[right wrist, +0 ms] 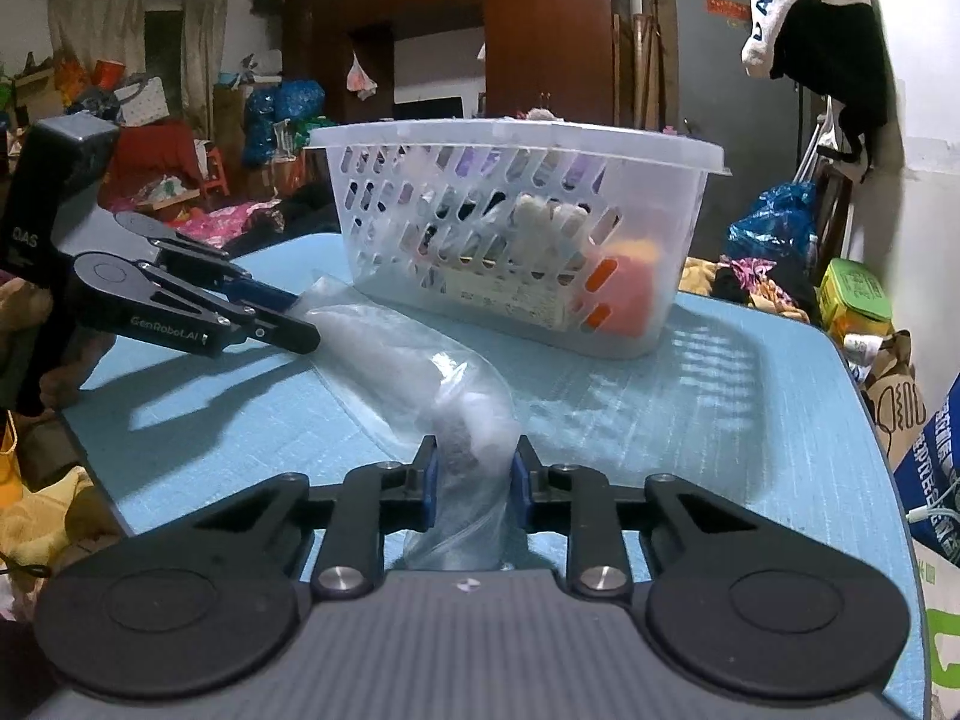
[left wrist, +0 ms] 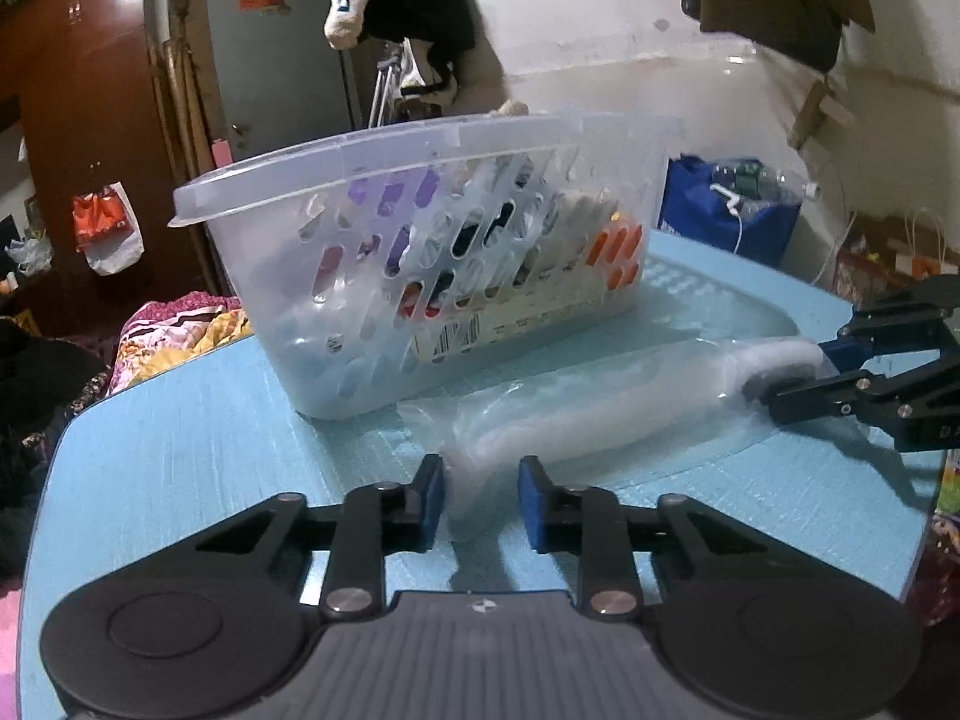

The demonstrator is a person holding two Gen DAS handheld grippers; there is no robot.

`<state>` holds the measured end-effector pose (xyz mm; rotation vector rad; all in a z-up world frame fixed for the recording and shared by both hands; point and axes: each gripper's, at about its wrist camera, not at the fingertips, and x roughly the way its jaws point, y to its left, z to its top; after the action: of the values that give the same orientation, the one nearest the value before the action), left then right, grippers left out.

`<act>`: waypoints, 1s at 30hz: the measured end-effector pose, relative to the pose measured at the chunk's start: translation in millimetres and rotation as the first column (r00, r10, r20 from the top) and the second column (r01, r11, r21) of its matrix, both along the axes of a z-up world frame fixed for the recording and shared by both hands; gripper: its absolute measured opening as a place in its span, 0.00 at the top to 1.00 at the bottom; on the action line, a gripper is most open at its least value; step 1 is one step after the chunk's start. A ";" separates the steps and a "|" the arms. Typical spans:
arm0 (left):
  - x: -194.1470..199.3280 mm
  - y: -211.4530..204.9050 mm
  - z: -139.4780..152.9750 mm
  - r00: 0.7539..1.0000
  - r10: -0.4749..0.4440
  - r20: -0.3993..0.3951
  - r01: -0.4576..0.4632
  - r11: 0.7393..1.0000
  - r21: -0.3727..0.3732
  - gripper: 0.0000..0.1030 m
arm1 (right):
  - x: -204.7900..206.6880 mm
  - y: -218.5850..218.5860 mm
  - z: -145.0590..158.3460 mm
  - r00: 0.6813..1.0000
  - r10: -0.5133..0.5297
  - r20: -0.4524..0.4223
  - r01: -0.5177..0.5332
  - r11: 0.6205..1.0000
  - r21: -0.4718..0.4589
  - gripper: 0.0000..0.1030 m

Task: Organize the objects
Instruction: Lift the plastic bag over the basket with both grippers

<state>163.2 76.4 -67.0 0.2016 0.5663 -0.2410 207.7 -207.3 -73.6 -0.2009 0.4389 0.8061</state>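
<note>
Plastic bag (right wrist: 420, 372) between both grippers' jaws

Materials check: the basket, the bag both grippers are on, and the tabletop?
Basket: translucent white plastic, likely moulded; slotted walls, contents show through. Bag: thin clear plastic film, glossy and creased, with a white roll-like item inside, material unclear. Tabletop: light blue, fine ribbed texture, faint sheen; probably laminate or plastic, can't tell.

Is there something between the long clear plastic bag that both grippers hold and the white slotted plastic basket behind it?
Nothing visible stands between them. The long clear plastic bag lies on the light blue table, held at its ends by the left gripper and right gripper. Only bare tabletop separates it from the white slotted plastic basket.
</note>
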 end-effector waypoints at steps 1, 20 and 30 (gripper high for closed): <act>-2.6 -0.3 0.4 1.000 0.001 0.009 -0.001 1.000 -0.004 0.78 | -1.3 0.5 0.8 1.000 0.000 0.008 0.000 1.000 -0.001 0.76; -39.1 12.0 23.0 0.987 0.040 0.153 -0.025 0.995 -0.099 0.88 | -13.9 -5.2 32.8 0.994 0.003 0.113 -0.007 0.999 0.039 0.78; -35.3 8.0 125.3 0.944 0.068 0.324 -0.042 0.995 -0.087 0.88 | 2.3 11.8 128.9 0.955 0.001 0.296 -0.017 0.998 0.053 0.77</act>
<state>128.0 84.4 58.3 0.1442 0.2317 -0.1703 210.0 -195.5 55.2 -0.2680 0.1326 0.7812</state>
